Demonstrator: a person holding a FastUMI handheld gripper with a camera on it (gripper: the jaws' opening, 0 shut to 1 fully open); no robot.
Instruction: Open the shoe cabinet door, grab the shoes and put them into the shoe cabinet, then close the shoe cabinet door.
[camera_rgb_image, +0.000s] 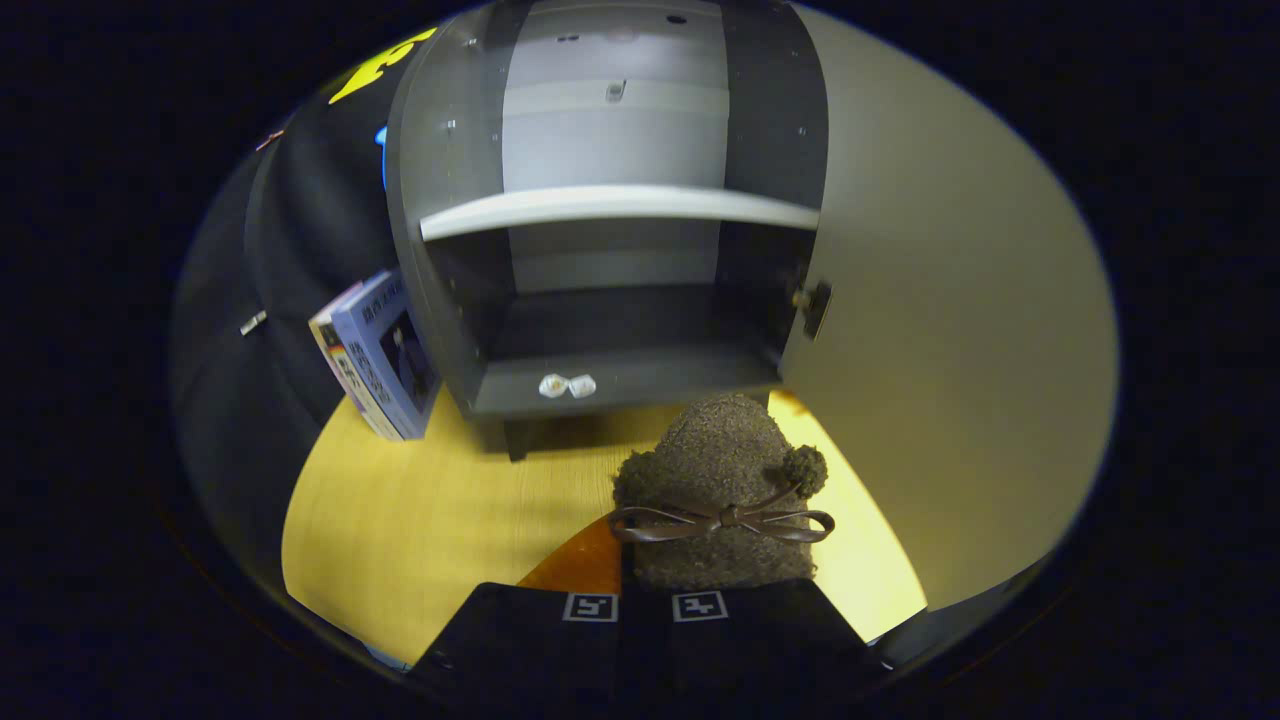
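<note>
The shoe (722, 480), a fuzzy brown slipper with a thin bow across it, sits in the lower middle of the frame, right at your gripper (645, 607), whose fingers stand close together with the slipper's near end rising from between and just ahead of them; you seem to be gripping it, though the contact itself is hidden behind the finger bodies, so I cannot tell for sure. Its long axis runs away from you, the rounded toe pointing up the frame toward the shoe cabinet (610, 250). The toe reaches almost to the front lip of the cabinet's bottom board, slightly right of its centre. Below the slipper you have the yellow wooden table (400, 540). The cabinet door (950, 330) stands swung open at the right. A light shelf (615, 205) crosses the cabinet's upper half. Two small white scraps (567, 385) lie on the bottom board. A book (385, 355) leans against the cabinet's left side.
</note>
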